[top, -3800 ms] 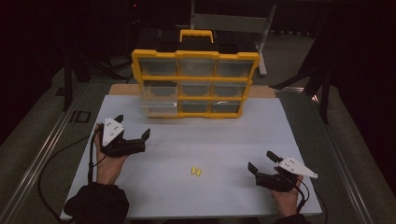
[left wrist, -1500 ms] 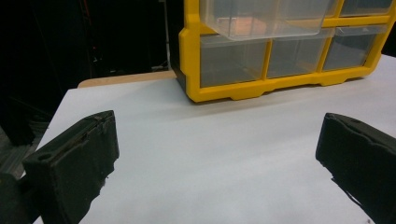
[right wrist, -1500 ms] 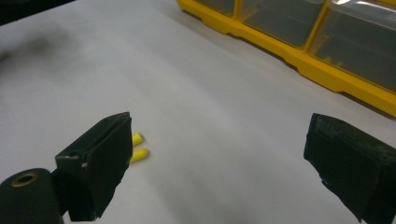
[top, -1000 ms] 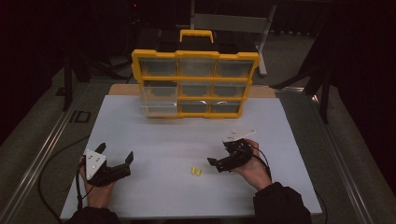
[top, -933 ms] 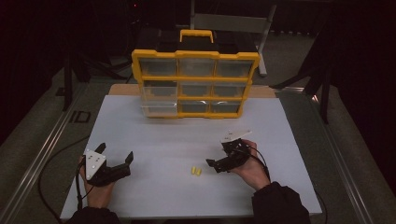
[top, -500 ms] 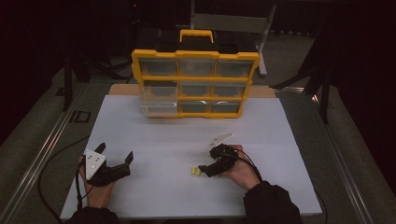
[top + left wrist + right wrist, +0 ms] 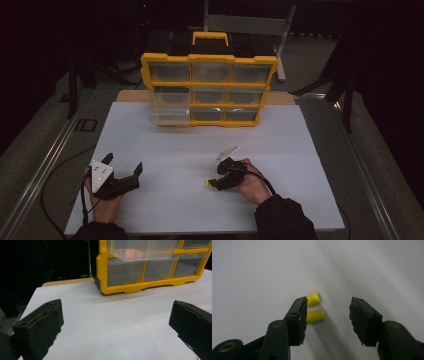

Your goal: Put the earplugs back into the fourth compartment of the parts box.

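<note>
Two small yellow foam plugs (image 7: 315, 315) lie side by side on the white tabletop (image 7: 165, 145), and they also show in the high view (image 7: 207, 183). My right gripper (image 7: 328, 305) is lowered over them, its jaws about half apart and just closing. The plugs sit between the jaws, close to the left fingertip (image 7: 298, 312) and clear of the right one. In the high view the right gripper (image 7: 216, 182) is at the centre front. My left gripper (image 7: 124, 164) rests at the front left, wide open with nothing between its fingers (image 7: 116, 312).
A yellow-framed organizer (image 7: 209, 90) with clear drawers stands at the back of the table; one drawer (image 7: 140, 250) sticks out a little. A chair (image 7: 245, 25) stands behind it. Cables trail from both grippers toward the front edge.
My right gripper has moved left and down onto the yellow plugs, and its jaws have narrowed. The left gripper has stayed put over the last second.
</note>
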Demonstrator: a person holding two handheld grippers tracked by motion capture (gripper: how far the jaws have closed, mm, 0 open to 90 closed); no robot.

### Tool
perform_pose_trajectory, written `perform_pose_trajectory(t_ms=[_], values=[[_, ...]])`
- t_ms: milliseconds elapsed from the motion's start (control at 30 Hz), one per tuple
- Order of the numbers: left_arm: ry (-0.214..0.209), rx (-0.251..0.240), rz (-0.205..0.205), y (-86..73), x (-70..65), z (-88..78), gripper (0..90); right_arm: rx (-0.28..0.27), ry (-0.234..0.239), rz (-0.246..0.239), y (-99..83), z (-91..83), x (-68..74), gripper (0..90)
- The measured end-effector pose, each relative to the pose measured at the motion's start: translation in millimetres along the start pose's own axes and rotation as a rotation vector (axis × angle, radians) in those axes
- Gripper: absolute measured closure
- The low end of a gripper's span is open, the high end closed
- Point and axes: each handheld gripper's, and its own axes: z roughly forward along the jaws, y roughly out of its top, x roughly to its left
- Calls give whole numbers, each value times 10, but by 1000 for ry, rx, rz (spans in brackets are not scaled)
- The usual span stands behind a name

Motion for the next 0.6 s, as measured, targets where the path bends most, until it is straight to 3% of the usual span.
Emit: perform_pose_trajectory(t_ms=[133, 367, 600], values=[[0, -1, 0, 1, -1, -2, 4, 23, 14, -19, -15, 33, 40, 514], [1, 2, 3, 1, -2, -2, 4, 40, 54, -19, -35, 24, 77, 699], [1, 2, 5, 2, -8, -1, 7, 58, 61, -43, -42, 6, 105, 786]])
